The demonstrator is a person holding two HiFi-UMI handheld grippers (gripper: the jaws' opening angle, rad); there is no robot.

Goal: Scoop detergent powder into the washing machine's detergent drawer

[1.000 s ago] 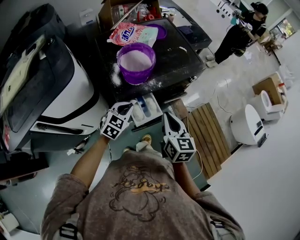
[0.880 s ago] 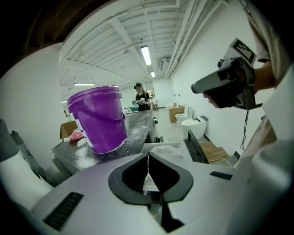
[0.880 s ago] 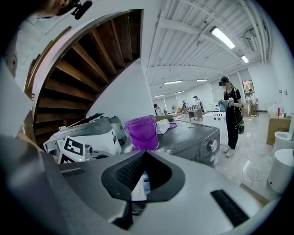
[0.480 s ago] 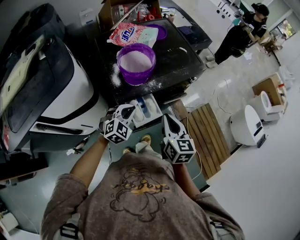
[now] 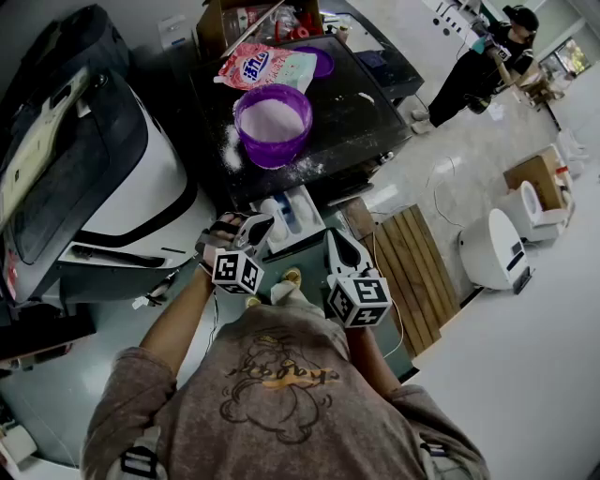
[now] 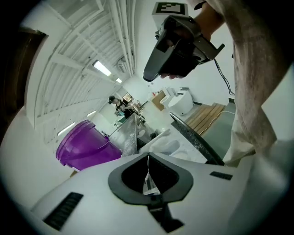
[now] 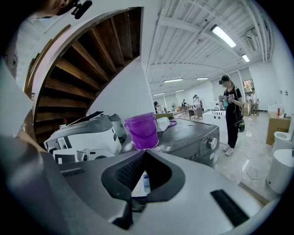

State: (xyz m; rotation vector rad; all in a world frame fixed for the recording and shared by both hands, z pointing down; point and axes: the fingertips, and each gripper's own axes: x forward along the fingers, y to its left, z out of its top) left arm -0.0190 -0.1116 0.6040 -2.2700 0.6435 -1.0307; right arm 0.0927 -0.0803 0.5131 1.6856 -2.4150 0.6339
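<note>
A purple bucket of white detergent powder stands on the dark washing machine's top, with spilled powder around it. Behind it lie a pink detergent bag and a purple lid. The white detergent drawer stands pulled open at the machine's front. My left gripper is shut and empty at the drawer's left edge. My right gripper, also shut and empty, sits just right of the drawer. The left gripper view shows the bucket and the right gripper above. The right gripper view shows the bucket straight ahead.
A white and black appliance stands to the left. A wooden pallet lies on the floor at right, with white round machines beyond. A person stands far right. A cardboard box sits behind the washer.
My left gripper has shifted slightly right and nearer me, its tip now at the drawer's left edge. The right gripper has stayed put.
</note>
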